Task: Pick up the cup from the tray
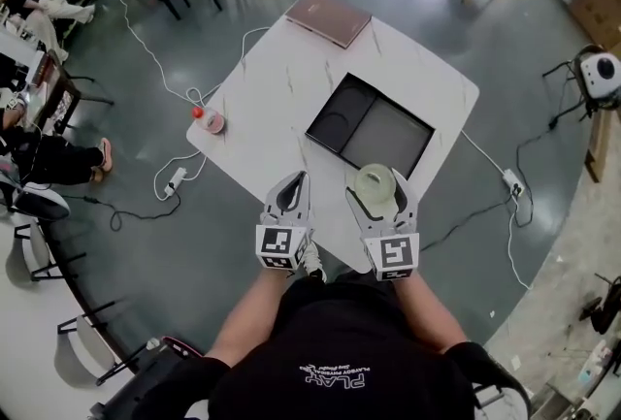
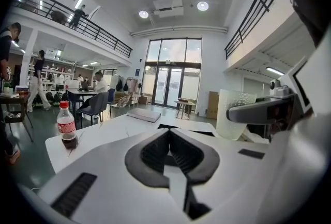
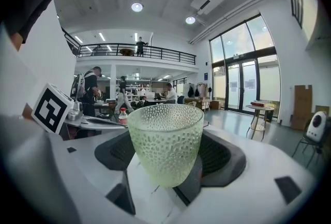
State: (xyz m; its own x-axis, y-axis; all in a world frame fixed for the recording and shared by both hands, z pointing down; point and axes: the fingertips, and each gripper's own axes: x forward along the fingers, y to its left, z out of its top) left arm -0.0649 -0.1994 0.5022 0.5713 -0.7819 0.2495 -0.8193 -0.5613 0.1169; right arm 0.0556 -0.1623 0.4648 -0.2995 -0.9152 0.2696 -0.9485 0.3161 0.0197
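Note:
A pale green dimpled glass cup (image 3: 165,143) stands upright between the pads of my right gripper (image 3: 168,161), which is shut on its lower half. In the head view the cup (image 1: 375,185) and right gripper (image 1: 376,195) hang just past the near edge of the black tray (image 1: 335,122) on the white table. The tray looks bare inside. My left gripper (image 1: 293,185) is beside it on the left, shut with nothing in it; its pads (image 2: 155,153) meet along a seam. From the left gripper view the cup (image 2: 235,114) shows at the right.
A small cola bottle (image 1: 199,113) stands at the table's left corner (image 2: 66,125). A pinkish flat book (image 1: 328,17) lies at the far corner. Cables and power strips (image 1: 176,180) trail on the floor. Chairs, desks and people are at the far left.

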